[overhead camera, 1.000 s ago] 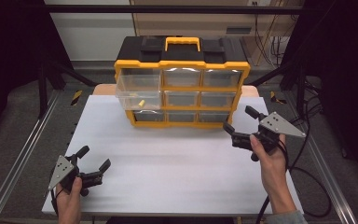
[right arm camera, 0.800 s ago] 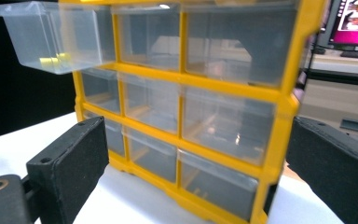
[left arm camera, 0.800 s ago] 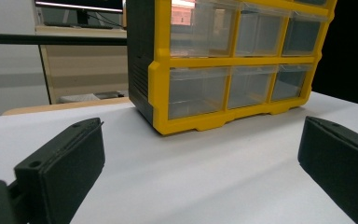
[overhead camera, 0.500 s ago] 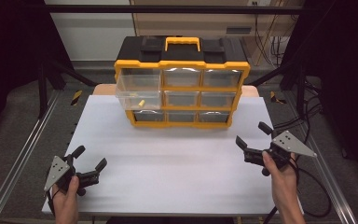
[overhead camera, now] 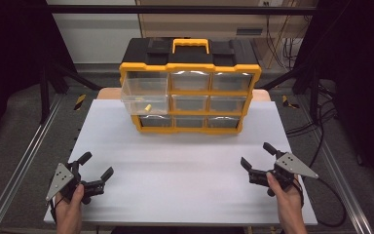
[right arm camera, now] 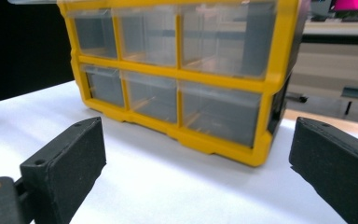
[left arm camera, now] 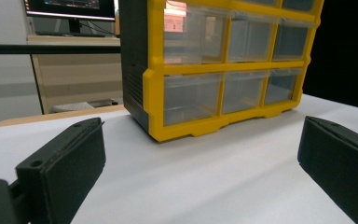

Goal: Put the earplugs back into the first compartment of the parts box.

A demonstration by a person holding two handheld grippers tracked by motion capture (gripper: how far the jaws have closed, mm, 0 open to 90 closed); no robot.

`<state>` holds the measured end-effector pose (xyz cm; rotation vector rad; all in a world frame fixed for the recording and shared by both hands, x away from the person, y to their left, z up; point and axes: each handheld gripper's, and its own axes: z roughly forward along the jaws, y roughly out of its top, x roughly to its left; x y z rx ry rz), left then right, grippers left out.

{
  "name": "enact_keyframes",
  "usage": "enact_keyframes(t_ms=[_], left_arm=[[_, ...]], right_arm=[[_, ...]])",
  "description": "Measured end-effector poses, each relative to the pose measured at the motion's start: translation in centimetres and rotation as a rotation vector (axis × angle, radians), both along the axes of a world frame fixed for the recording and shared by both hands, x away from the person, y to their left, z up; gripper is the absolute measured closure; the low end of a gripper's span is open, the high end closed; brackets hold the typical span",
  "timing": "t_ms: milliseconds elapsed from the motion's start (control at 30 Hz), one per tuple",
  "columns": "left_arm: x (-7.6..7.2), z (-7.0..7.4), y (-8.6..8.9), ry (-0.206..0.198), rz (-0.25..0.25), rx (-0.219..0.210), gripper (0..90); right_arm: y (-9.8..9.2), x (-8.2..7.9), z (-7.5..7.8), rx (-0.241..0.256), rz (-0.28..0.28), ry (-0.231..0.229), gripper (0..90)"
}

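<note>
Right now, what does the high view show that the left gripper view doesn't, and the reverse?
High view: the yellow-and-black drawer cabinet's yellow carry handle, its pulled-out clear top-left drawer with a small yellow piece inside, and both the left gripper and the right gripper, jaws open. Left gripper view: a dark monitor behind. Both: the cabinet on the white table.

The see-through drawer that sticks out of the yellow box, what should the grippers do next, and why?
Probably move the left gripper forward toward the pulled-out drawer at the organizer's top left. That drawer sticks out past the others with a small yellow piece inside. Both grippers, the right gripper too, sit open near the table's front edge, holding nothing.
</note>
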<state>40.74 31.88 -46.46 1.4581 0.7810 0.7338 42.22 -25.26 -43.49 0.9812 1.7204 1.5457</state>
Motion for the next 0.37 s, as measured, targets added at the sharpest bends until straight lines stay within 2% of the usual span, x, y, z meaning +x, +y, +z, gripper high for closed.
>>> enact_keyframes(t_ms=[100,233,333,367], left_arm=[[0.0,-0.1,-0.5,-0.001,-0.01,0.02,0.2],[0.1,-0.3,-1.1,0.015,-0.029,0.027,0.2],[0.4,-0.4,-1.7,0.052,-0.038,0.052,0.3],[0.4,-0.4,-1.7,0.052,-0.038,0.052,0.6]], right_arm=[[0.3,0.3,-1.3,-0.016,-0.011,0.017,4.2],[0.3,0.3,-2.5,0.004,-0.011,0.037,5.9],[0.2,0.4,-3.1,-0.001,-0.007,0.07,6.5],[0.2,0.5,-3.3,-0.008,-0.01,0.081,6.6]])
